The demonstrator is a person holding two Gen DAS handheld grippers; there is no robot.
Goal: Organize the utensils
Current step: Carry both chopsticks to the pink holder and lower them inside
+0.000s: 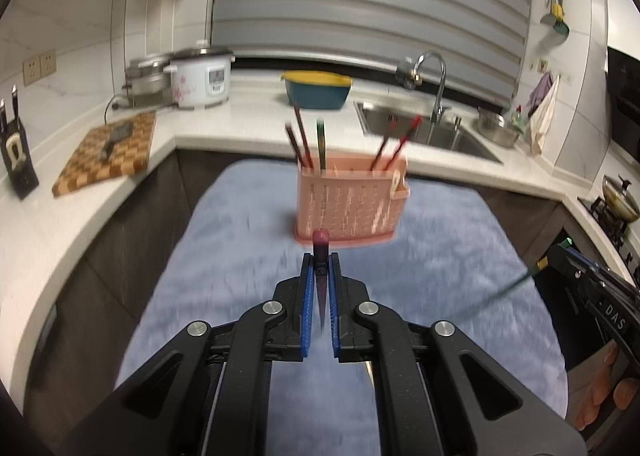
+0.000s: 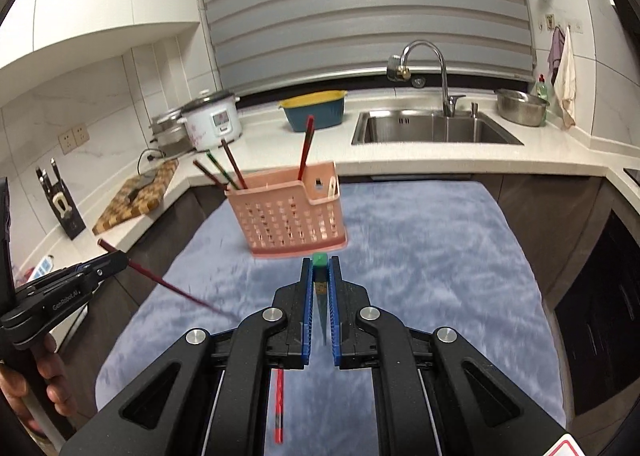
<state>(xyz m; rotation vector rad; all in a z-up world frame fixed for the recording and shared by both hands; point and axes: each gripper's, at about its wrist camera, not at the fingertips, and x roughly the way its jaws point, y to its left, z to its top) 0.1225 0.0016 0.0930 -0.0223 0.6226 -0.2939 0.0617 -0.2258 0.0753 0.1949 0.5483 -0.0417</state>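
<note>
Item: left gripper, pinching dark red chopstick. Item: right gripper, pinching green chopstick. Item: pink holder on blue mat, ahead, several chopsticks inside. One red chopstick lies loose. I judge each stick should be tipped upright over a compartment before release.

Legible markings:

1. "GenRobot.AI": pale lettering along the black body of the left gripper, read in the right wrist view.
2. "- DAS": pale letters on a dark strip on the body of the right gripper, read in the left wrist view; the rest of the word is cut off.
3. Rice cooker: a red-and-white front panel label, too blurred to read.
</note>
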